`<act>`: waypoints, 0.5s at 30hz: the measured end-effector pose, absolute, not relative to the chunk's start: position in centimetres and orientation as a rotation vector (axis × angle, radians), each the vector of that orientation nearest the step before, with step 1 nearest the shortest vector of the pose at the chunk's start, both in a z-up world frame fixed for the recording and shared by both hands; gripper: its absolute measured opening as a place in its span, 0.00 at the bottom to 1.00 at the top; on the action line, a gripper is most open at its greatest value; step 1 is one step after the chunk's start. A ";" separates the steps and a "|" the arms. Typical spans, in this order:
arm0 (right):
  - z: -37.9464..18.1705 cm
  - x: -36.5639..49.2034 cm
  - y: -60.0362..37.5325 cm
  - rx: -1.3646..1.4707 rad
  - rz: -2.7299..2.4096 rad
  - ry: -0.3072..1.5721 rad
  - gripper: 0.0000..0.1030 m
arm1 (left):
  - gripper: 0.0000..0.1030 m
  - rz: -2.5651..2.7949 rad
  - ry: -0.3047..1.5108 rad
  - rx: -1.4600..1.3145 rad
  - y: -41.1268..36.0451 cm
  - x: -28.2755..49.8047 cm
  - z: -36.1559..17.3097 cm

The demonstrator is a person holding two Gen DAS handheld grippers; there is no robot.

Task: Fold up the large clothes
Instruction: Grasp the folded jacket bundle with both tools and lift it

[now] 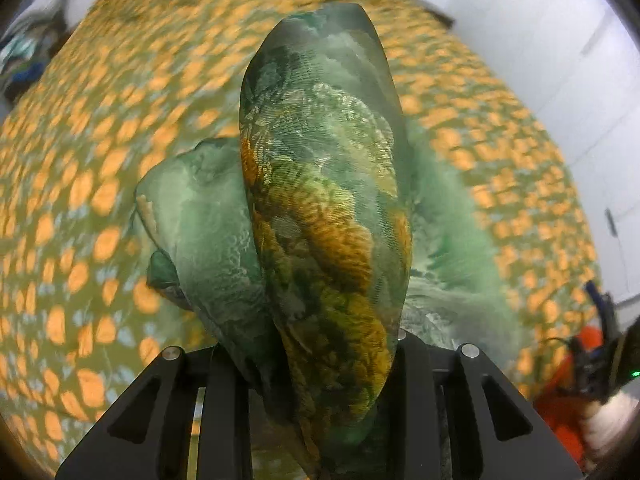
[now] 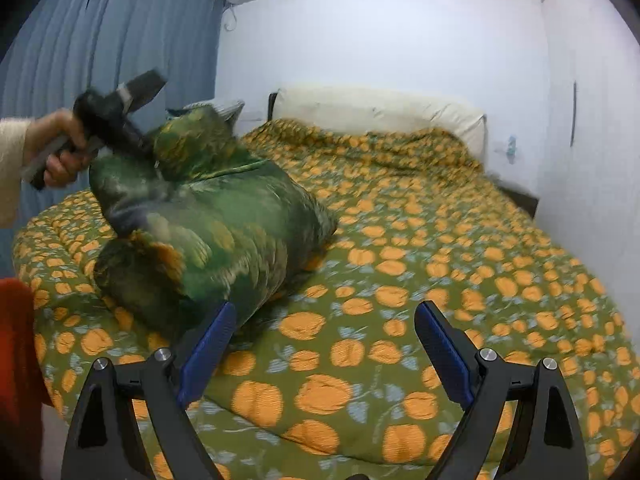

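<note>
Left gripper [image 1: 320,364]: fingers pressed together on a fold of the garment [image 1: 320,184], a green cloth with an orange and pale leafy print. The cloth rises in a tall ridge straight ahead of the fingers and hides their tips. More of it hangs in loose lobes to either side of the pinch point. Beyond the cloth lies the bedspread [image 1: 92,184], olive with orange pumpkins, blurred in this view.

Right gripper [image 2: 322,344]: fingers spread wide, blue pads [image 2: 442,354] facing each other, nothing between them. Bare bedspread lies between and ahead of the fingers. The garment sits bunched on the bed ahead and to the left of the left finger, its near edge just beside that fingertip; contact cannot be determined.

In the right wrist view, the left gripper is seen at the upper end of the bundle, held by a hand [image 2: 60,152] in a cream sleeve. That end of the cloth is lifted off the bed; the lower end rests on the bedspread.

Far ahead of the right fingers: a cream headboard [image 2: 380,114]. To the far left: a blue curtain [image 2: 112,48].
</note>
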State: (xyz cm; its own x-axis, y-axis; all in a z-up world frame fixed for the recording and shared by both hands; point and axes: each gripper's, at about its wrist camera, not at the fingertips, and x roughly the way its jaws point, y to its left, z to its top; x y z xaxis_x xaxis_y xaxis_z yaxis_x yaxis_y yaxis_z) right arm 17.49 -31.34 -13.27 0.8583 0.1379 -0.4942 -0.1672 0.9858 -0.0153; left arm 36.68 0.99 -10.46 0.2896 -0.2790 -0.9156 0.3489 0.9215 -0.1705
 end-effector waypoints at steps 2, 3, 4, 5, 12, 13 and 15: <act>-13.4 18.7 -30.6 -0.013 0.213 0.551 0.85 | 0.29 -0.399 1.244 -0.024 3.7 36.9 -13.2; -13.5 19.2 -30.3 0.006 0.236 0.564 0.82 | 0.30 -0.397 1.250 -0.050 4.2 36.9 -13.8; -13.4 20.0 -29.9 0.035 0.274 0.586 0.79 | 0.31 -0.397 1.252 -0.088 4.9 37.0 -14.8; -13.2 20.9 -29.5 0.060 0.309 0.609 0.73 | 0.31 -0.402 1.250 -0.109 5.2 36.9 -15.2; -12.6 29.2 -23.2 0.104 0.549 0.702 0.41 | 0.38 -0.448 1.239 -0.165 6.8 37.5 -17.4; -12.9 30.0 -22.2 0.098 0.570 0.701 0.41 | 0.39 -0.459 1.241 -0.186 7.3 37.7 -17.7; -14.2 31.3 -20.5 0.101 0.638 0.740 0.41 | 0.40 -0.482 1.240 -0.250 8.4 37.7 -18.8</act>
State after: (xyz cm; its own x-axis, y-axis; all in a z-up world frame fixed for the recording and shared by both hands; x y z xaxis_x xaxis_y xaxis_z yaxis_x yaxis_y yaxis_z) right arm 31.34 -20.52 -14.16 0.5598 0.5746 -0.5971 -0.5055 0.8077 0.3034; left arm 37.73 8.41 -18.82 0.2421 -0.4805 -0.8429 0.2154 0.8737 -0.4362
